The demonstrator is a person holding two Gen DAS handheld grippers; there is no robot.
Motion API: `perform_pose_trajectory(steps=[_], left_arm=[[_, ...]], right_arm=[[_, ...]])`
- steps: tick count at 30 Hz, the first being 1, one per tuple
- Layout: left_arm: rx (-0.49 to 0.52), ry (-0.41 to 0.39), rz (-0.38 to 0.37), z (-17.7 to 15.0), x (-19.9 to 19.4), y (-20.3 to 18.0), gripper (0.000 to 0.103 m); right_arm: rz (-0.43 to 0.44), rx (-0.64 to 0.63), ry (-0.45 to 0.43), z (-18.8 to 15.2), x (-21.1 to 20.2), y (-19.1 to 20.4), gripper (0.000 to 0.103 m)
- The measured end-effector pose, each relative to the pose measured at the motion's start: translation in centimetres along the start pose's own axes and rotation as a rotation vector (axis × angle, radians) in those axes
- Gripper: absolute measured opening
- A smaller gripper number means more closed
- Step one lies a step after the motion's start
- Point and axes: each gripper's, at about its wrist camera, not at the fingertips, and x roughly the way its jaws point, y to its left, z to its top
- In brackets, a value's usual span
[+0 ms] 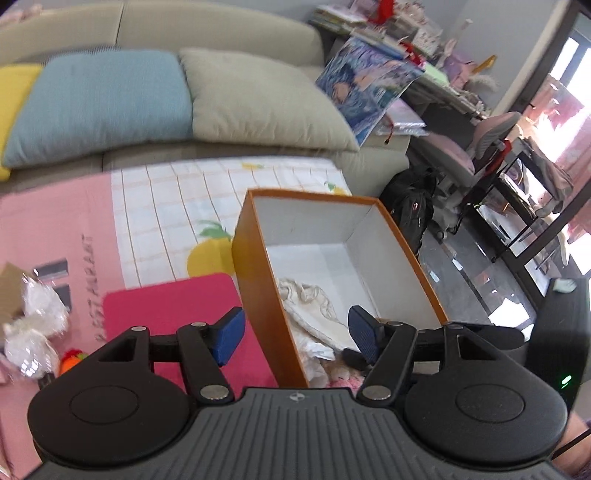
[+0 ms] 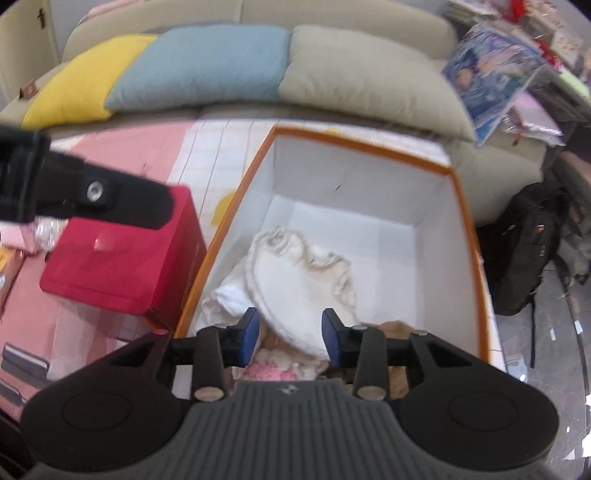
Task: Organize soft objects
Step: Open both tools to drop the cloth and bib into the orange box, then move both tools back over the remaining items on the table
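An orange box with white inside walls stands on a pink mat, and a cream frilled cushion lies in its near end. My left gripper is open and empty, its blue pads on either side of the box's left wall. In the right wrist view the same box holds the cream cushion, lying on a white cloth with a pink fluffy thing nearer me. My right gripper hovers open over the cushion's near edge, pads not pressing it. A black part of the left gripper crosses the upper left.
A red box sits against the orange box's left side. Plastic-wrapped white items lie at the far left of the mat. Behind is a beige sofa with yellow, blue and beige pillows. A black backpack stands on the floor to the right.
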Motion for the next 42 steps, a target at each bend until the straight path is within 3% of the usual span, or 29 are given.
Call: perform_pose_trajectory(steps=[6, 12, 15, 19, 23, 25, 33, 37, 42], left_arm=[[0.095, -0.096, 0.012, -1.4, -2.8, 0.0, 0.075], [0.186, -0.183, 0.061, -3.2, -5.4, 0.9, 0.074], [0.189, -0.199, 0.121, -4.5, -6.4, 1.8, 0.074], [0.135, -0.219, 0.145, -6.2, -7.9, 4.0, 0.074], [0.110, -0.218, 0.214, -8.2, -9.2, 6.1, 0.071], [0.082, -0.203, 0.230, -9.2, -9.8, 7.3, 0.066], [-0.080, -0.060, 0.298, -12.9, -10.5, 12.1, 0.060], [-0.166, 0.017, 0.329, -14.2, -10.5, 14.3, 0.060], [-0.163, -0.005, 0.448, -15.4, -11.2, 15.4, 0.062]], right_arm=[[-0.078, 0.099, -0.129, -0.5, -3.2, 1.3, 0.054], [-0.082, 0.222, -0.252, -1.3, -5.6, 3.5, 0.068], [-0.053, 0.219, -0.279, -1.7, -6.1, 5.3, 0.069], [-0.052, 0.165, -0.306, -2.3, -6.4, 7.7, 0.071], [0.005, 0.126, -0.288, -2.9, -6.3, 9.9, 0.071], [0.017, 0.082, -0.276, -3.3, -6.2, 11.4, 0.071], [0.162, -0.069, -0.191, -3.9, -5.0, 16.1, 0.071], [0.215, -0.163, -0.084, -4.4, -3.0, 19.0, 0.080], [0.253, -0.173, 0.064, -5.0, 0.8, 20.7, 0.092]])
